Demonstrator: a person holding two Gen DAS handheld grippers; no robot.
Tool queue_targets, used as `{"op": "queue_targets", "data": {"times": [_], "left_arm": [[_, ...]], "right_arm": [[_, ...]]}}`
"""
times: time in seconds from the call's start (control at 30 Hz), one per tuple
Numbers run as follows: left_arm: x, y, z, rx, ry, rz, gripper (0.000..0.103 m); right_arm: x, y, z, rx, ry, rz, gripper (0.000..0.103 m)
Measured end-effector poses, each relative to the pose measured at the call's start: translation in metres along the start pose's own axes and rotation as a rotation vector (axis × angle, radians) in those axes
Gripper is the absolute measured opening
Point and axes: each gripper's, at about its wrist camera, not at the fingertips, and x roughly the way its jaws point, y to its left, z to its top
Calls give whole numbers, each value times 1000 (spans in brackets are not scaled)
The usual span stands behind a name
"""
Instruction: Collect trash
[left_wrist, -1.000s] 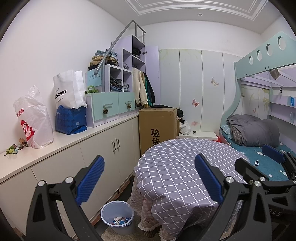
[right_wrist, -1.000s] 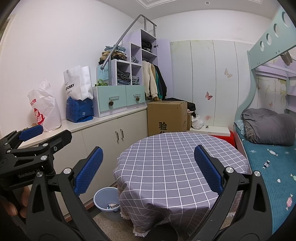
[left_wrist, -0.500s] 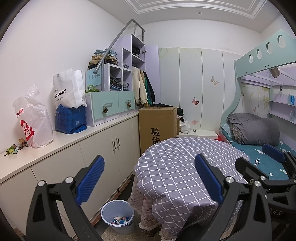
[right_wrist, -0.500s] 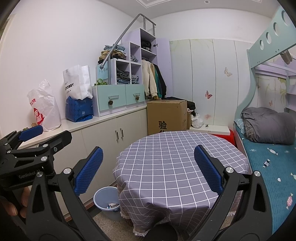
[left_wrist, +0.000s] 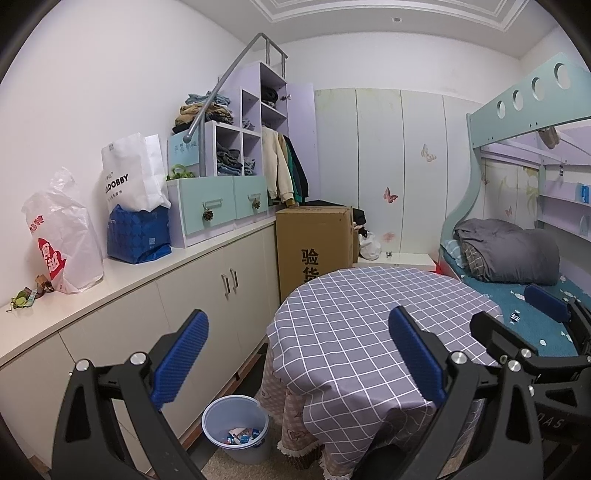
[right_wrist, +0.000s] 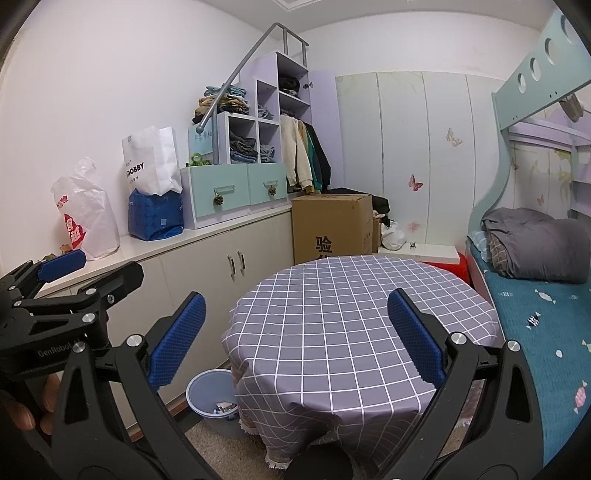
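A pale blue waste bin (left_wrist: 236, 424) stands on the floor between the cabinets and the round table, with several wrappers (left_wrist: 242, 435) at its bottom. Small green and brown scraps (left_wrist: 26, 295) lie on the counter at the far left. My left gripper (left_wrist: 298, 332) is open and empty, held above the table's near edge. My right gripper (right_wrist: 295, 314) is also open and empty over the table. The bin (right_wrist: 208, 391) shows low in the right wrist view, partly behind the tablecloth. The left gripper (right_wrist: 92, 269) appears at that view's left edge, held by a hand (right_wrist: 22, 410).
The table under a grey checked cloth (left_wrist: 369, 321) fills the middle. White cabinets with a long counter (left_wrist: 147, 273) run along the left, carrying a plastic bag (left_wrist: 62, 236), a paper bag and a blue bag. A cardboard box (left_wrist: 314, 243) stands behind; a bunk bed (left_wrist: 517, 258) is right.
Both views have drifted only very slightly. Both grippers stay open and empty, and nothing in the room has moved.
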Motion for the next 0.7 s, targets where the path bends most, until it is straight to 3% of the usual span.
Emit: {"op": "queue_targets", "data": {"times": [0.33, 0.7], "left_arm": [[35, -15, 9, 49, 28, -15, 96], [104, -60, 18, 110, 60, -18, 96]], "right_arm": [[23, -25, 3, 30, 13, -29, 97], [72, -76, 4, 85, 62, -97, 97]]}}
